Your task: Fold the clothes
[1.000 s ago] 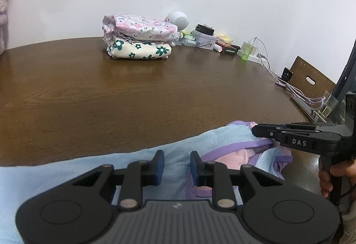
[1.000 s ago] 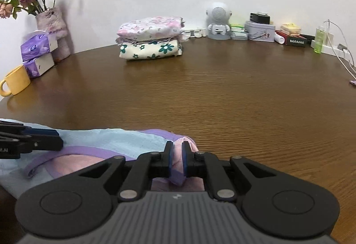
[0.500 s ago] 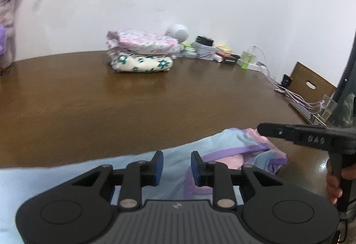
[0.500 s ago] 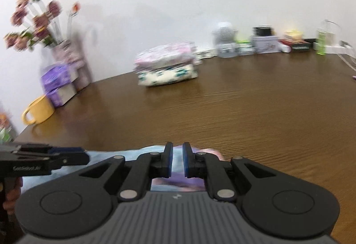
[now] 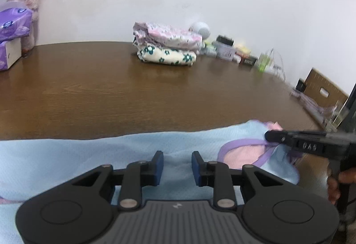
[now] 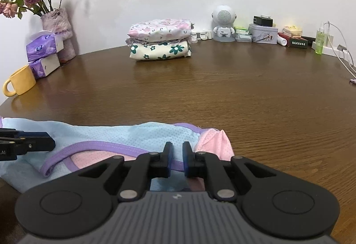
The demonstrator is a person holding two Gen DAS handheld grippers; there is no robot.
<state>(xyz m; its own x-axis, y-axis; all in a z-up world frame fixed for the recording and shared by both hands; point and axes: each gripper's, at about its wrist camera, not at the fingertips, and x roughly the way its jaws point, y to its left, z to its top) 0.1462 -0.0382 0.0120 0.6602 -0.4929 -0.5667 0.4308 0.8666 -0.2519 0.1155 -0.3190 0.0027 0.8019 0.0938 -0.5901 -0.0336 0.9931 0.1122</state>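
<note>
While you hold both tools low over the near edge of the brown wooden table, the light-blue mesh garment lies flat across that edge, running under your left gripper and on toward three o'clock, where your right gripper meets it. In the left wrist view the blue cloth fills the gap between the left tool's blue pads; they stand apart with the fabric below them, and you cannot tell from here whether they press on it. In the right wrist view the right tool's jaws are drawn nearly together over the purple-bound neckline, nipping the cloth at its collar end.

Against the view a second ago, the garment's far edge is pulled out straighter and wider across the table, with the bunched collar end now spread toward three o'clock of the left tool. The left camera has swung so that the purple tissue packs show at ten o'clock, which were out of sight before.

The garment is pale blue perforated knit with lilac binding and a pink inner layer showing at the neck opening. At twelve o'clock, well apart from it, sits a stack of folded floral clothes. A yellow mug stands at ten o'clock in the right wrist view.
</note>
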